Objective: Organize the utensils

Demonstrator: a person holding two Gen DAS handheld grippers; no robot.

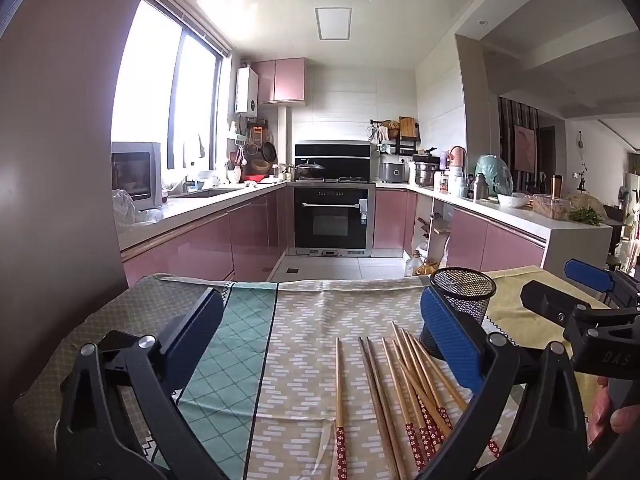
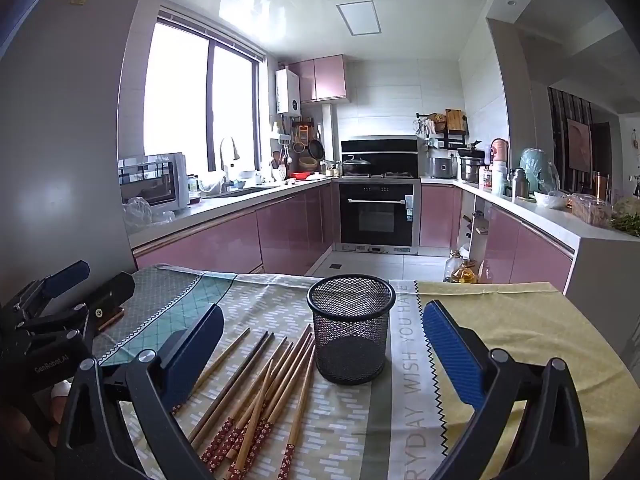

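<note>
**Pink kitchen, chopsticks all over the table**

Pink cabinets (image 2: 224,240) ran round the kitchen behind a table under a patchwork tablecloth (image 2: 500,320). On it, a loose fan of wooden chopsticks (image 2: 264,392) lay flat, red flowery ends toward the person, just left of an upright black mesh cup (image 2: 350,328). Nothing was in the cup as far as I could see. The left gripper (image 1: 320,332) and right gripper (image 2: 322,340) both hovered with jaws spread wide, holding nothing.
</note>
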